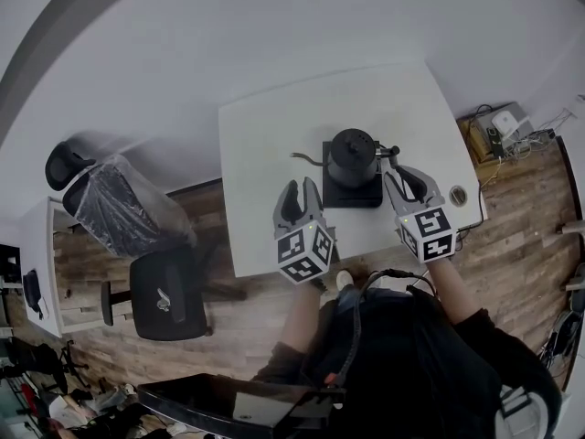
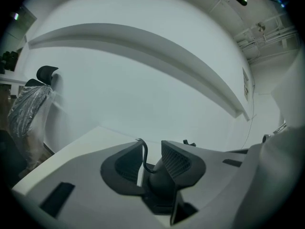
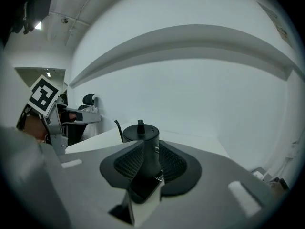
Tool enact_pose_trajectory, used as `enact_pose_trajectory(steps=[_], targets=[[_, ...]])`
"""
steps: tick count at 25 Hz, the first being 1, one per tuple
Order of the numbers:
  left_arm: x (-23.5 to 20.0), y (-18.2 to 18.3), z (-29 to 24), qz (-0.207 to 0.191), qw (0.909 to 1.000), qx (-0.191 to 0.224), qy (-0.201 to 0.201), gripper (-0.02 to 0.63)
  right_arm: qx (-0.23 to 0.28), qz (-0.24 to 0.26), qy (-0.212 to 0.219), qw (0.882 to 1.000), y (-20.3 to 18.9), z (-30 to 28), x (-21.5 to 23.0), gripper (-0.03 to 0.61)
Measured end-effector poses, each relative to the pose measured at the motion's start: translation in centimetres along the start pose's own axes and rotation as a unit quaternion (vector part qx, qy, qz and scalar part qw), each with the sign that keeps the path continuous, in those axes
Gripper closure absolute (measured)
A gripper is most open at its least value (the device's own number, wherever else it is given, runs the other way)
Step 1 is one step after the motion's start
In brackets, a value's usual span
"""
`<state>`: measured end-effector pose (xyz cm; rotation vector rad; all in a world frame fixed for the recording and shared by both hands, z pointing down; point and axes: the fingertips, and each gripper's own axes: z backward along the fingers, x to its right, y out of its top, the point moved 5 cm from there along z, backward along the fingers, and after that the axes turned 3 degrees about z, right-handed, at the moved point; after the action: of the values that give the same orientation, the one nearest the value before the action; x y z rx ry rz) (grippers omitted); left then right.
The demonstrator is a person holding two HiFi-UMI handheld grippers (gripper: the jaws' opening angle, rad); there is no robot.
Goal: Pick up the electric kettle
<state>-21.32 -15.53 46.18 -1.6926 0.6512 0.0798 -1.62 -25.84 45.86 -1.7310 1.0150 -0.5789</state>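
Note:
A black electric kettle [image 1: 352, 156] with a thin gooseneck spout stands on its black square base [image 1: 353, 190] near the front of the white table [image 1: 274, 126]. My left gripper [image 1: 301, 188] hovers just left of the base, its jaws a little apart with nothing held. My right gripper [image 1: 405, 176] is close to the right of the base, by the kettle's handle, also open. In the left gripper view the kettle [image 2: 159, 175] and its spout show through the gap of the left gripper [image 2: 152, 149]. In the right gripper view the kettle [image 3: 140, 132] stands just beyond the right gripper [image 3: 148, 149].
A cable grommet [image 1: 458, 195] sits in the table's right front corner. On the wooden floor stand a black office chair [image 1: 160, 291], a plastic-wrapped chair [image 1: 123, 204] and boxes with cables [image 1: 498, 131] at the right. A white wall is behind the table.

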Motion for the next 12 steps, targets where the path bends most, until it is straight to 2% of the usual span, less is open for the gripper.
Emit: enact_pose_trajectory(steps=[4,7,12], targets=[[-0.8,0.1,-1.8,-0.009,0.9999,-0.006,0.006,0.439,-0.017,0.008,-0.006,1.000,-0.4,-1.4,0.9,0.470],[-0.9,-0.1,-3.1,-0.014,0.9998,-0.008,0.008,0.437,-0.033,0.016,-0.013,0.999,-1.1,-2.2,1.9,0.435],[-1.1,-0.9,-4.8,-0.019,0.9995,-0.021,0.010,0.426,-0.054,0.020,-0.017,0.998,-2.2,-3.2,3.0,0.411]])
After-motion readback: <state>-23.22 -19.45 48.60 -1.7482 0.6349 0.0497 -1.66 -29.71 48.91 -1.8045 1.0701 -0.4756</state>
